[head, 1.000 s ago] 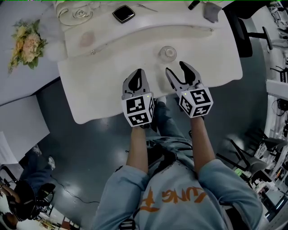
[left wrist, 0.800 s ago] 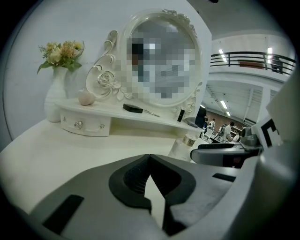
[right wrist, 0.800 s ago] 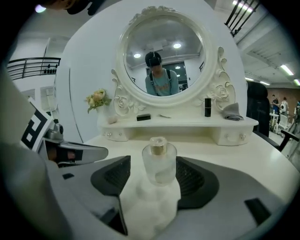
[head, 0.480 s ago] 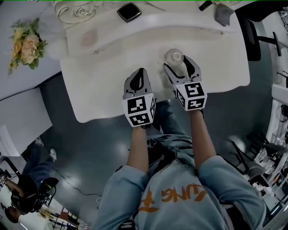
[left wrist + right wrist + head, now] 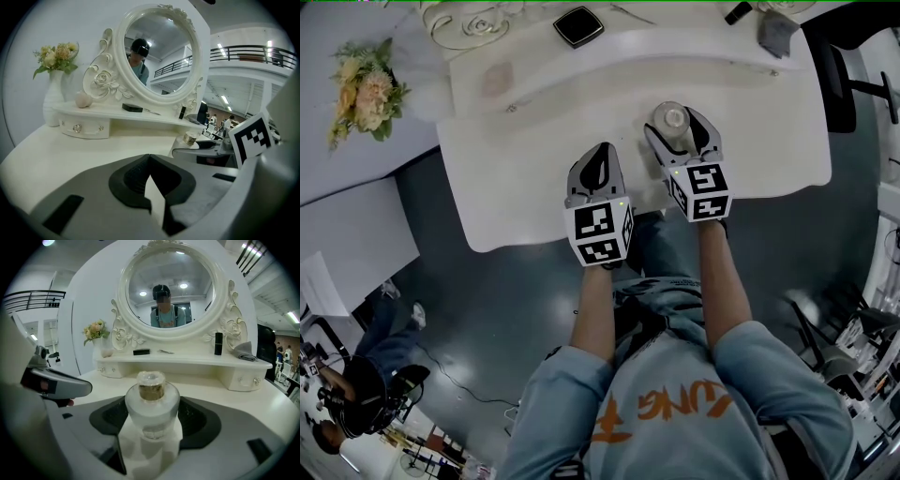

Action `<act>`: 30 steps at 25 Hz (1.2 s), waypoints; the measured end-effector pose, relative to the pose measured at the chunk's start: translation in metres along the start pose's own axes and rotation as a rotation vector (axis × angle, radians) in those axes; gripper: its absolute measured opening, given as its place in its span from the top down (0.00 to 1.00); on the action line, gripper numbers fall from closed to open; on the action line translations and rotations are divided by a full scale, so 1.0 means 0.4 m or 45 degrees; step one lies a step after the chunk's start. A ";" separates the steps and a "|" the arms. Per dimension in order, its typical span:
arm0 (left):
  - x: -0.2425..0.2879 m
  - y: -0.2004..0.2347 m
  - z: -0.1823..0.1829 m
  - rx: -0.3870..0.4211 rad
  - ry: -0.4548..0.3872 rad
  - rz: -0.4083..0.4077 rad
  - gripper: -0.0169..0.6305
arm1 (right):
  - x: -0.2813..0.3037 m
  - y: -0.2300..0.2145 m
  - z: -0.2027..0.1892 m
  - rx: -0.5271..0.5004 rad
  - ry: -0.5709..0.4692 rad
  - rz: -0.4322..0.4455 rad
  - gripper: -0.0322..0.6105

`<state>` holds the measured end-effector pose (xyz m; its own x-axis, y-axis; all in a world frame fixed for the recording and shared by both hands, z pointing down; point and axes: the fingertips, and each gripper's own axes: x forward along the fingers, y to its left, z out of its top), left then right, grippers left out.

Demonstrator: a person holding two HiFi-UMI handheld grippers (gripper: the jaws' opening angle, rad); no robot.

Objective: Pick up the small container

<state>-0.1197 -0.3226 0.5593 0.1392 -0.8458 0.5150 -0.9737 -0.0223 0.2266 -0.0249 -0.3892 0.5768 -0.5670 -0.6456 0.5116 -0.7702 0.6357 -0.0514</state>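
The small container (image 5: 672, 117) is a frosted glass bottle with a cork-coloured neck, standing upright on the white dressing table (image 5: 534, 178). My right gripper (image 5: 675, 127) has a jaw on each side of it. In the right gripper view the bottle (image 5: 152, 401) fills the gap of the right gripper (image 5: 152, 420); the jaws stand wide and I see no squeeze on the glass. My left gripper (image 5: 598, 161) rests just left of it over the table, shut and empty; its tips meet in the left gripper view (image 5: 149, 161).
An oval mirror (image 5: 168, 287) rises behind a raised shelf with small drawers (image 5: 178, 363). On the shelf lie a black case (image 5: 578, 25), a dark lipstick tube (image 5: 218, 343) and a grey cloth (image 5: 776, 33). A vase of flowers (image 5: 361, 94) stands far left.
My right gripper has moved forward until the bottle stands between its jaws, and the jaws have spread wider. The left gripper has held its place.
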 end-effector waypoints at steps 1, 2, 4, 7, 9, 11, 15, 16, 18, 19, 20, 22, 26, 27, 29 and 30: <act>-0.004 0.002 0.004 0.005 -0.006 0.001 0.94 | 0.004 0.000 0.001 -0.002 0.007 -0.001 0.46; -0.008 0.004 0.008 0.010 -0.012 0.002 0.95 | 0.007 0.001 0.001 -0.003 0.017 -0.005 0.46; -0.019 0.008 0.016 0.018 -0.024 0.004 0.94 | 0.008 0.001 -0.002 -0.006 0.040 -0.024 0.45; -0.043 0.010 0.028 0.022 -0.041 0.002 0.95 | -0.012 0.018 -0.008 -0.010 0.064 -0.046 0.45; -0.058 0.013 0.040 0.027 -0.060 -0.003 0.95 | -0.030 0.036 0.000 0.004 0.049 -0.047 0.45; -0.071 0.016 0.053 0.033 -0.083 -0.012 0.95 | -0.051 0.053 0.017 0.022 0.017 -0.048 0.45; -0.104 0.006 0.082 0.046 -0.132 -0.037 0.95 | -0.112 0.071 0.058 0.053 -0.048 -0.062 0.45; -0.112 0.002 0.094 0.053 -0.149 -0.044 0.95 | -0.128 0.071 0.072 0.056 -0.068 -0.068 0.45; -0.125 -0.005 0.124 0.066 -0.187 -0.058 0.95 | -0.160 0.067 0.104 0.053 -0.114 -0.087 0.45; -0.133 -0.009 0.141 0.074 -0.208 -0.064 0.95 | -0.177 0.066 0.120 0.045 -0.135 -0.097 0.45; -0.143 -0.013 0.158 0.082 -0.229 -0.071 0.95 | -0.193 0.065 0.136 0.035 -0.154 -0.107 0.45; -0.163 -0.022 0.193 0.101 -0.271 -0.083 0.94 | -0.226 0.065 0.170 0.022 -0.196 -0.123 0.45; -0.193 -0.042 0.259 0.142 -0.345 -0.111 0.95 | -0.285 0.058 0.243 -0.002 -0.289 -0.157 0.45; -0.200 -0.048 0.274 0.152 -0.361 -0.119 0.95 | -0.299 0.056 0.260 -0.005 -0.311 -0.164 0.45; -0.214 -0.062 0.306 0.172 -0.396 -0.136 0.95 | -0.327 0.050 0.293 -0.013 -0.352 -0.179 0.45; -0.221 -0.070 0.323 0.181 -0.415 -0.144 0.95 | -0.340 0.047 0.310 -0.020 -0.372 -0.187 0.45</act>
<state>-0.1281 -0.3162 0.4007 0.2052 -0.9585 0.1979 -0.9739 -0.1800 0.1383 0.0015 -0.3420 0.3997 -0.5116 -0.8235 0.2450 -0.8467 0.5317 0.0189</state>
